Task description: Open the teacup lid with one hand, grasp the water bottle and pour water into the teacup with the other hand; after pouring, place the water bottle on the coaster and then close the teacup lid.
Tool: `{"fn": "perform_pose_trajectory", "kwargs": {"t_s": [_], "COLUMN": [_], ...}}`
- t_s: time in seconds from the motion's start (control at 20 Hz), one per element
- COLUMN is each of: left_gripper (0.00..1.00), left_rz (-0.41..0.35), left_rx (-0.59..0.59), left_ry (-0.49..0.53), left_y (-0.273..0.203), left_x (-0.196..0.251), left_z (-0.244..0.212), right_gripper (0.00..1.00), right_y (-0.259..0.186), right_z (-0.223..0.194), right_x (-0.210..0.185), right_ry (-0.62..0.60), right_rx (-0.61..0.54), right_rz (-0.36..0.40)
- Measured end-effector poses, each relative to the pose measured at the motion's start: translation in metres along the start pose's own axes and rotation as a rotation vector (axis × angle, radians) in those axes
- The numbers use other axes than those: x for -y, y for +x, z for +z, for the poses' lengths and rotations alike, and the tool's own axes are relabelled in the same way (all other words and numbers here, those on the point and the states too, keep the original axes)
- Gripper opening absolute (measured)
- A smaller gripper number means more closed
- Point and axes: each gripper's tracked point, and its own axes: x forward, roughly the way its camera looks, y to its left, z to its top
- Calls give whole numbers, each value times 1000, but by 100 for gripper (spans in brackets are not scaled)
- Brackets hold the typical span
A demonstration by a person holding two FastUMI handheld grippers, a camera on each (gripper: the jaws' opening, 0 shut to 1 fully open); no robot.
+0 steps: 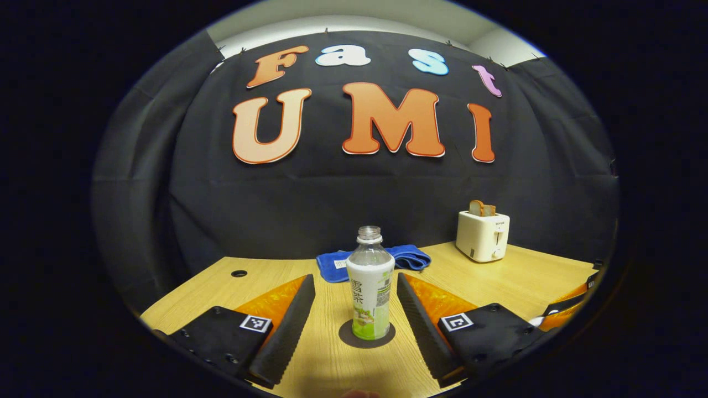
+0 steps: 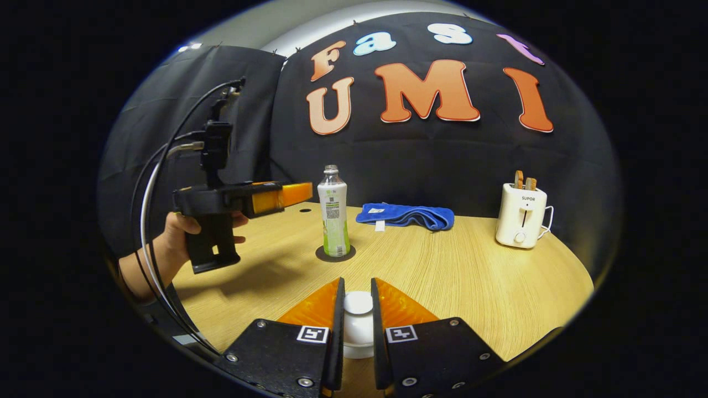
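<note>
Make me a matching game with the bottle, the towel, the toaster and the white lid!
Things:
1. bottle
2. towel
3. toaster
4. lid

Where or how:
A. pinched between the right gripper's fingers
B. standing on the dark coaster
C. bread slices sticking out on top
D. folded, blue, by the back wall

Pairs: 1-B, 2-D, 3-C, 4-A

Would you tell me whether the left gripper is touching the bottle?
Apart. In the left gripper view, wood shows on both sides between the open left gripper and the bottle standing on its coaster.
</note>
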Motion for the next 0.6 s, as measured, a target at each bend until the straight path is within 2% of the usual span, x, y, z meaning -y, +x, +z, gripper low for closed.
{"fn": "perform_pose_trajectory", "kwargs": {"t_s": [0.05, 0.15, 0.35, 0.4, 0.45, 0.6], "left_gripper": [96, 94, 96, 94, 96, 94], "left_rz": [11, 28, 20, 20, 18, 11], "left_rx": [4, 9, 1, 6, 9, 22], "left_ry": [-1, 2, -7, -7, -6, 11], "left_y": [-3, -7, -14, -15, -17, -21], "left_x": [-4, -10, -9, -9, -9, -3], "left_z": [0, 0, -5, -4, -2, 1], "right_gripper": [23, 23, 24, 27, 23, 24], "right_y": [2, 6, 13, 14, 15, 16], "right_z": [-2, -6, -14, -17, -19, -19], "right_x": [1, 0, -5, -4, -2, -2], "right_ry": [0, 0, 11, -1, -13, -1], "right_rx": [-5, -11, -27, -33, -35, -30], "right_rz": [-2, -5, 8, 1, -12, -5]}}
